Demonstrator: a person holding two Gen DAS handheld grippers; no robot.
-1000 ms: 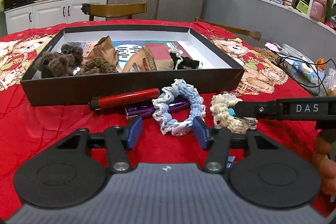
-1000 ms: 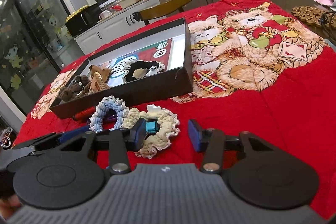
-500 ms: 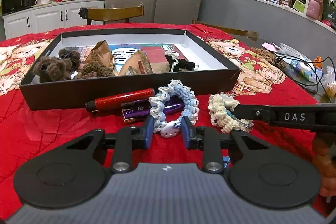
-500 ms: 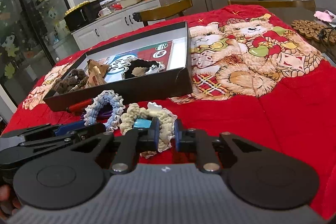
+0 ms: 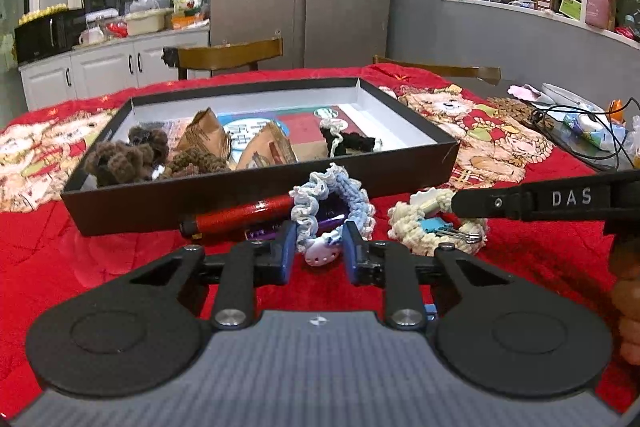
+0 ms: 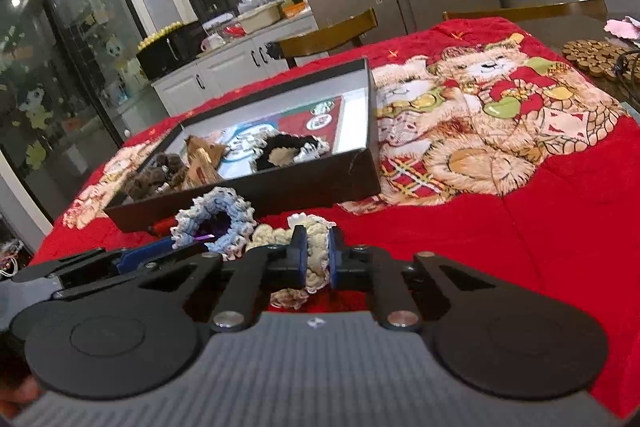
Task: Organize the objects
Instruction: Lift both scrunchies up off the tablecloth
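Left view: my left gripper [image 5: 319, 247] has just closed on the blue scrunchie [image 5: 332, 205], lying before the black box [image 5: 256, 201]. Right view: my right gripper [image 6: 318, 255] has just clamped the cream scrunchie [image 6: 316, 269] on the red cloth [image 6: 500, 239].

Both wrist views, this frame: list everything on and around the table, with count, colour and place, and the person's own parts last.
Box: 1, black, white inside, on the quilt.
Quilt: 1, red with bear print, covers the table.
Brown crochet pieces: a cluster, left end of the box.
Brown paper packets: 2, mid box.
Black scrunchie: 1, right part of the box.
Blue scrunchie: 1, blue and white with a cat charm, in front of the box.
Cream scrunchie: 1, beside the blue one; a blue clip lies on it.
Red tube: 1, along the box front.
Purple packet: 1, under the blue scrunchie.
Chairs: 2, wooden, behind the table.
Left gripper: shut on the blue scrunchie.
Right gripper: shut on the cream scrunchie.
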